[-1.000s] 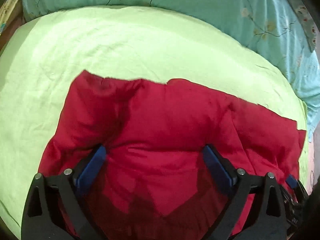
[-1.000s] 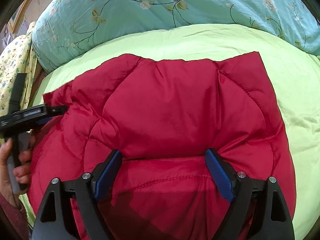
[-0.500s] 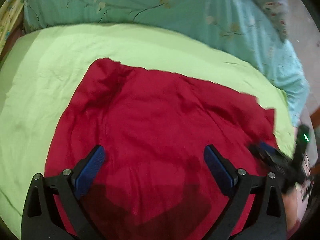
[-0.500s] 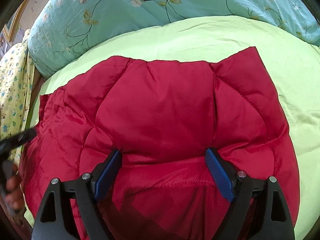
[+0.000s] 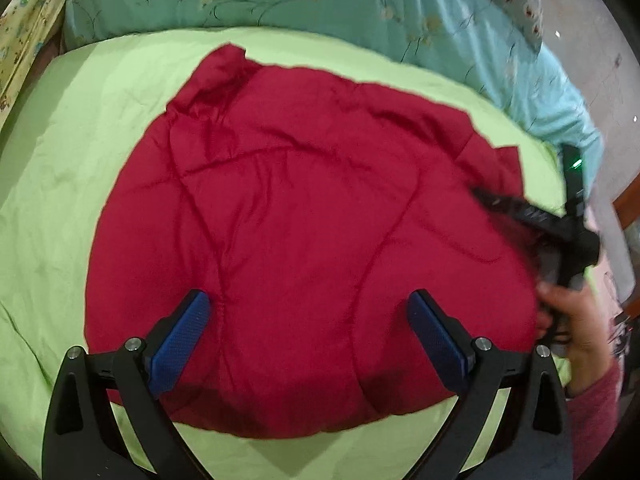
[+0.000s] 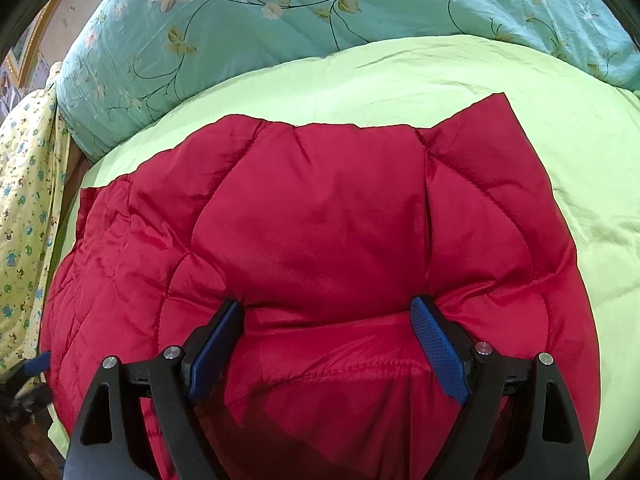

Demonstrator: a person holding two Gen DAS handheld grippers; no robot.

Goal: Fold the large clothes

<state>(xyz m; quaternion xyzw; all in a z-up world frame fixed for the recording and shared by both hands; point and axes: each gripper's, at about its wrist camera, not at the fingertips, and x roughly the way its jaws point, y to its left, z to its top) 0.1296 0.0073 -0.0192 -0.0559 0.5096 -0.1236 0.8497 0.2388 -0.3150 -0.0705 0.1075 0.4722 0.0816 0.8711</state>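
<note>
A: What is shown in the left wrist view?

B: The red quilted jacket [image 5: 312, 248] is seen lying on the light green sheet [image 5: 80, 168], folded into a rounded, compact bundle; no sleeve is seen sticking out. The left gripper [image 5: 308, 332] is held above its near edge with its blue pads spread wide and nothing pinched between them. At the right edge the right gripper [image 5: 532, 216] is seen, blurred, carried by a hand [image 5: 576, 320] at the jacket's right side.

A: And in the right wrist view?

B: The same jacket [image 6: 320, 240] is spread across the sheet [image 6: 560, 128], with the teal floral duvet [image 6: 320, 8] lying beyond it at the far side. The right gripper [image 6: 328, 340] is opened wide; its pads are set on either side of a raised ridge of padding, but the fabric is not seen to be squeezed.

A: How far is the task judged to be?

B: A first fold or two appears to be made. A puffy ridge and a raised far right corner are left, so one more fold or some flattening is probably needed.
</note>
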